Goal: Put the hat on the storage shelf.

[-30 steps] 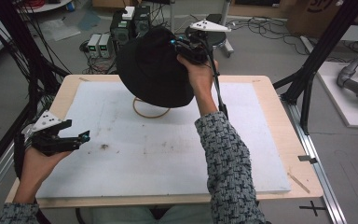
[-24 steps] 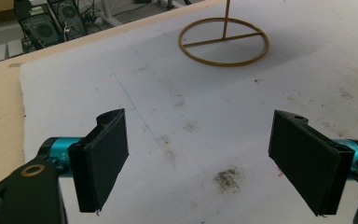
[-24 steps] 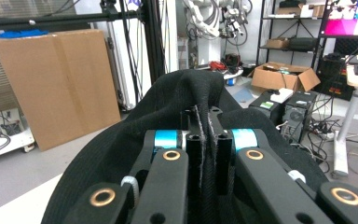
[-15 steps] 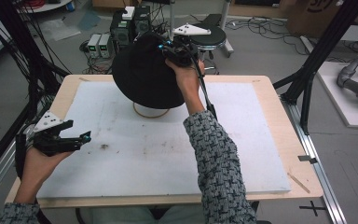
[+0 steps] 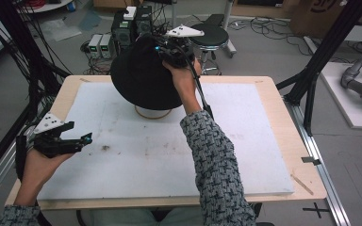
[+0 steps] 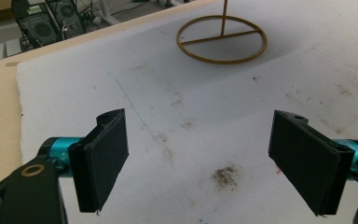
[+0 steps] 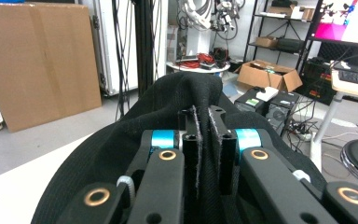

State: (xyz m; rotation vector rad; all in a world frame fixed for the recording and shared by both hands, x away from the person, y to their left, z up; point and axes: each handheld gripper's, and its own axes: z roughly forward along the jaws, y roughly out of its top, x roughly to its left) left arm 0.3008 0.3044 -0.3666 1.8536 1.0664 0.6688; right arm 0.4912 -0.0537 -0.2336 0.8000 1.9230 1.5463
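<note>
A black brimmed hat (image 5: pixel 141 77) hangs over the far middle of the white mat, above a brass ring-base stand (image 5: pixel 152 112). My right gripper (image 5: pixel 166 51) is shut on the hat's crown; in the right gripper view its jaws pinch a fold of the black fabric (image 7: pixel 204 126). The stand's ring (image 6: pixel 221 39) and thin upright rod show in the left gripper view, far ahead. My left gripper (image 5: pixel 82 140) stays low at the mat's left edge, open, with nothing between its pads (image 6: pixel 103 154).
The white mat (image 5: pixel 245 141) covers a wooden table (image 5: pixel 301 155); a dirty smudge (image 6: pixel 226 173) lies just ahead of the left gripper. Beyond the far edge stand computer boxes (image 5: pixel 122 26), a black stool (image 5: pixel 214 35) and black frame posts.
The right gripper has carried the hat to the left and farther away, over the stand. The left gripper has stayed put.
</note>
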